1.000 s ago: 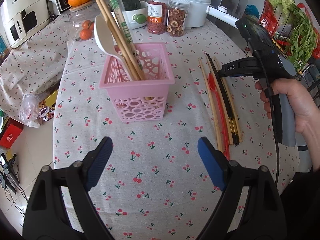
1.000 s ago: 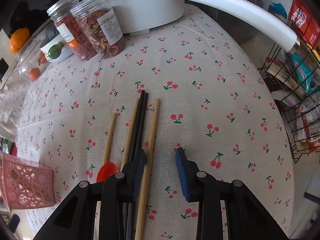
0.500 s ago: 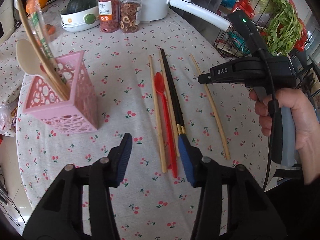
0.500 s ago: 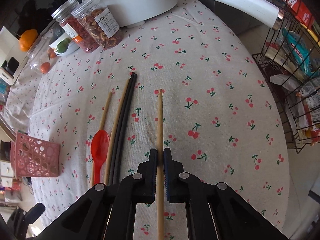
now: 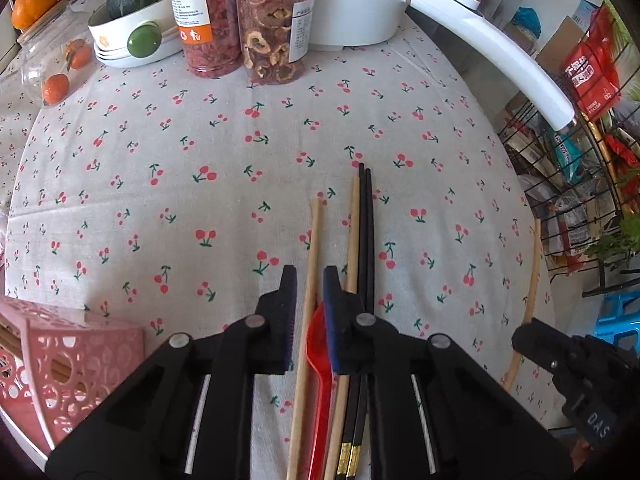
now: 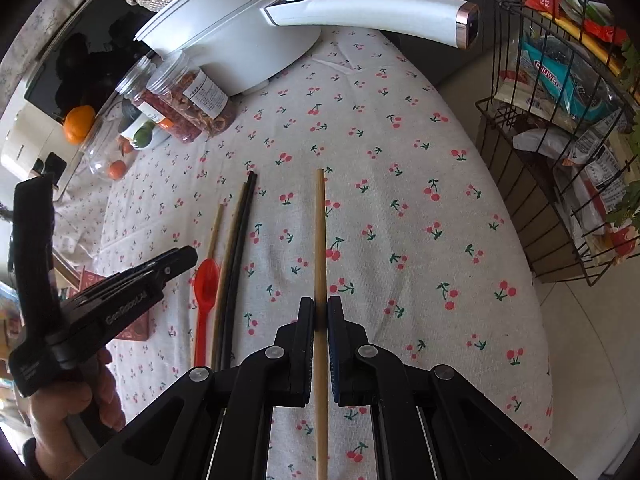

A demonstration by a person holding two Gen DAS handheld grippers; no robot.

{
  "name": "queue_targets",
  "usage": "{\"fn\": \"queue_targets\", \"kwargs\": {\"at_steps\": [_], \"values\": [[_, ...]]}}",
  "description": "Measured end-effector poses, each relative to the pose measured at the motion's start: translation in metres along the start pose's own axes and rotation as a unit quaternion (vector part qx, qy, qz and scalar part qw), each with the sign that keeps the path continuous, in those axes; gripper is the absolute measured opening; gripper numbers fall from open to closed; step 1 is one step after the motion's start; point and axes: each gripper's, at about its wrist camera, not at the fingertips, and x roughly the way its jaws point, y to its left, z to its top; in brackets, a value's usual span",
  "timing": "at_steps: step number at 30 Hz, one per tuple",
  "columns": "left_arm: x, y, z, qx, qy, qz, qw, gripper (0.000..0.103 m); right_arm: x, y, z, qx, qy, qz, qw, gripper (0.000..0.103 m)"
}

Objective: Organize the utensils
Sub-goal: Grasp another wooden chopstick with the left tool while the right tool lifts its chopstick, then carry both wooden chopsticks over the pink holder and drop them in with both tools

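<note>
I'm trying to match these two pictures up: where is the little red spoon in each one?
Left wrist view: red spoon bottom centre, partly under the left claw, whose jaws are closing around a wooden chopstick.
Right wrist view: red spoon left of centre, flat on the cloth.
Shared landmark: black chopsticks beside it.

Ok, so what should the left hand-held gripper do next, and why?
Probably finish closing on the wooden chopstick. The left hand-held gripper has its jaws closing around that stick, pads not yet pressing, while the right hand-held gripper already clamps another chopstick.
</note>
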Motion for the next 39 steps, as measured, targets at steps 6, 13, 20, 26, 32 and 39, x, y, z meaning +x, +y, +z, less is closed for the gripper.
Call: {"fn": "queue_targets", "kwargs": {"at_steps": [6,13,20,26,32,39], "values": [[0.021,-0.01,0.007,0.018,0.024,0.014,0.9994,0.013,-0.001,0.005,0.0,-0.001,-0.001,0.009,1.0,0.007],[0.009,-0.015,-0.001,0.042,0.013,0.022,0.9988,0.006,-0.006,0.007,-0.002,0.003,-0.009,0.011,1.0,0.007],[-0.069,-0.007,-0.041,0.093,-0.057,0.0,0.994,0.006,-0.032,0.028,-0.016,-0.008,-0.048,0.023,0.999,0.007],[-0.129,0.017,-0.071,0.112,-0.125,-0.029,0.9854,0.006,-0.051,0.054,-0.038,-0.027,-0.074,0.029,0.996,0.007],[-0.174,0.052,-0.113,0.103,-0.196,-0.063,0.9732,0.006,-0.075,0.085,-0.06,-0.06,-0.103,0.043,0.992,0.007],[-0.234,0.085,-0.128,0.069,-0.306,-0.086,0.9455,0.006,-0.107,0.134,-0.071,-0.119,-0.153,0.061,0.979,0.007]]}}
